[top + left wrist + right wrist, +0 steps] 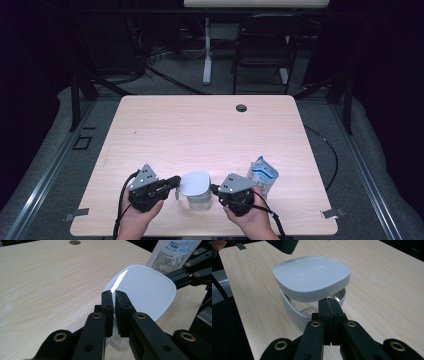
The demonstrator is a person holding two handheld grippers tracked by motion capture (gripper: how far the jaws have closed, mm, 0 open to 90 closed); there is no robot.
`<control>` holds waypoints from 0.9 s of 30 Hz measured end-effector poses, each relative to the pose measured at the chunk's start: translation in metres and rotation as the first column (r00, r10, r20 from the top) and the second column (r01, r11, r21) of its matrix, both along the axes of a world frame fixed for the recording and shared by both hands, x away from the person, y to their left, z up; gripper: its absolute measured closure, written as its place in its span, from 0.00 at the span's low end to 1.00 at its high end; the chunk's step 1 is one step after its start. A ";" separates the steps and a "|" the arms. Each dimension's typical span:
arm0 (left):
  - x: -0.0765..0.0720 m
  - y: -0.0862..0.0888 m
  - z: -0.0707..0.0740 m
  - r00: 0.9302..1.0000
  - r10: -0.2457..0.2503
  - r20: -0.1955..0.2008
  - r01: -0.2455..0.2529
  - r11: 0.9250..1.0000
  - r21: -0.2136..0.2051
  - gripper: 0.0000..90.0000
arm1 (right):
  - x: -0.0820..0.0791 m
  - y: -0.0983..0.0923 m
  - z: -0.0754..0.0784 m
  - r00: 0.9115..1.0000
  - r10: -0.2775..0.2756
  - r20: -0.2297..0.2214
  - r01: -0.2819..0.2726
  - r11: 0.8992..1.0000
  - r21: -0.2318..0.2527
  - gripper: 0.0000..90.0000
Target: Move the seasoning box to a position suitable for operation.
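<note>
Nearest to us, our left tool [113, 293] has its jaws nearly together, a thin gap between them, nipping the edge of the white lid [142, 290]; our right tool [329, 302] is clamped tight on the rim of the clear container [312, 311]. Seen from above, the container [199, 197] sits near the front edge of the counter [200, 125], between the two tools, with the lid [195, 183] tilted and partly off it. A white pouch [263, 172] stands just beyond our right hand [255, 217]. To do this well, we judge, the right tool should pin the container while the left lifts the lid evenly and clear of the rim. Both hands lie low and level, the left hand [140, 215] facing the right across the container.
</note>
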State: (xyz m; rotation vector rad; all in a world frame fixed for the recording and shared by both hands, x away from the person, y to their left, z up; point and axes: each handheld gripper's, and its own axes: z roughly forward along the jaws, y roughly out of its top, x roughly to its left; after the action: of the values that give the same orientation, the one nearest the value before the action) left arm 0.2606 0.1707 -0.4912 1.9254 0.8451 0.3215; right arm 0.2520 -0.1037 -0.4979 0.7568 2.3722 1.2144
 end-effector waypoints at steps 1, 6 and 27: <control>0.000 0.001 0.000 1.000 0.001 0.001 -0.001 1.000 -0.002 0.94 | 0.000 0.001 0.001 1.000 0.001 -0.001 -0.001 1.000 -0.003 1.00; -0.001 0.007 0.002 1.000 0.006 0.008 -0.006 1.000 -0.016 0.91 | 0.002 0.003 0.002 1.000 0.000 -0.002 0.000 1.000 -0.019 1.00; 0.001 0.021 0.005 0.997 0.074 0.025 -0.074 0.997 -0.008 0.68 | 0.004 0.006 0.010 1.000 0.009 -0.002 -0.009 1.000 -0.024 1.00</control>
State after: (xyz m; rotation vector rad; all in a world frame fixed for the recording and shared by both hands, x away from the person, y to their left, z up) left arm 0.2613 0.1918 -0.4858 1.8823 0.9014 0.3859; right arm 0.2562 -0.0976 -0.4876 0.7410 2.3896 1.1874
